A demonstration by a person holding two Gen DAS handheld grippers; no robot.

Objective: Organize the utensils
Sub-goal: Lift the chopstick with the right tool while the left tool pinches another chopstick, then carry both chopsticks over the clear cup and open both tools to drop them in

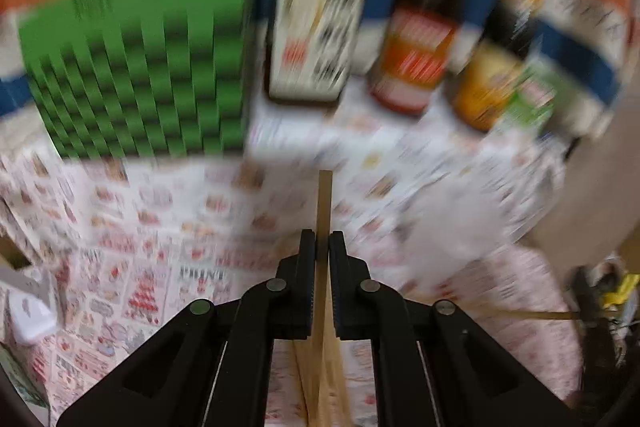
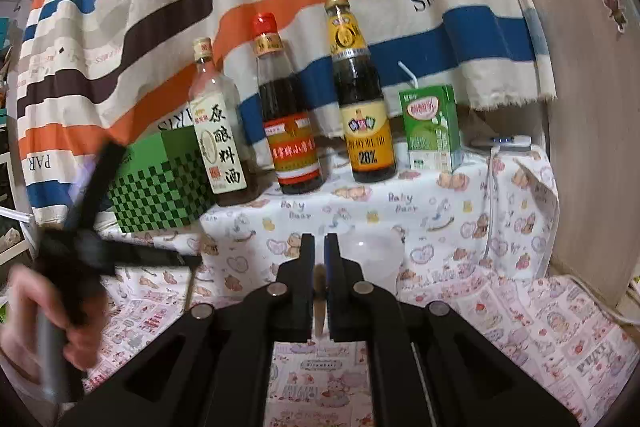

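The left gripper (image 1: pixel 322 239) is pinching a wooden chopstick (image 1: pixel 324 199) that is pointing away toward the far bottles. The right gripper (image 2: pixel 319 243) is clamping shut on a thin brown stick (image 2: pixel 319 301). Farther out, a green checkered box (image 2: pixel 160 183) is sitting left of the cooking-wine bottle (image 2: pixel 218 143).

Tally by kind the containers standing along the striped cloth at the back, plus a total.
Bottles: 3 — clear bottle, red-capped bottle, yellow-capped bottle
Drink cartons: 1 — green carton
Boxes: 1 — green checkered box
Total: 5
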